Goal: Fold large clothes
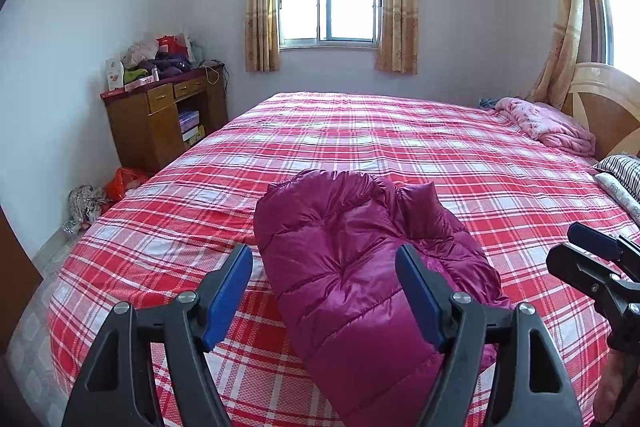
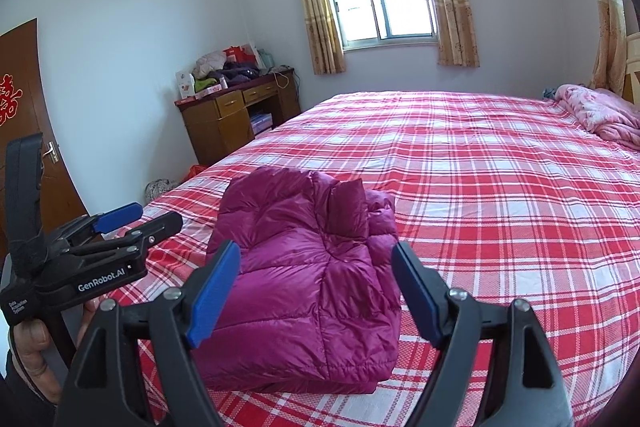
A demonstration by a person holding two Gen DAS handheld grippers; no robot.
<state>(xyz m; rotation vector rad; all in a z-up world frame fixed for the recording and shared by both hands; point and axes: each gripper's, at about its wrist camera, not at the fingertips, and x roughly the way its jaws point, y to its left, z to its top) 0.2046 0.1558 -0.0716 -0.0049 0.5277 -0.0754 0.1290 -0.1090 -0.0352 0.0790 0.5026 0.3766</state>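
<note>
From my left wrist camera, my left gripper [image 1: 324, 291] hangs spread apart and empty above a magenta puffer jacket [image 1: 360, 267], which lies folded into a bundle on the red plaid bed [image 1: 400, 131]. I judge the fold nearly finished (pressing trapped air out evenly would keep it compact).

From my right wrist camera, my right gripper [image 2: 316, 291] is likewise spread wide, holding nothing, just over the jacket. Beyond stand a cluttered wooden desk [image 2: 236, 115], a curtained window [image 2: 380, 3] and a pink blanket [image 2: 600, 115].
</note>
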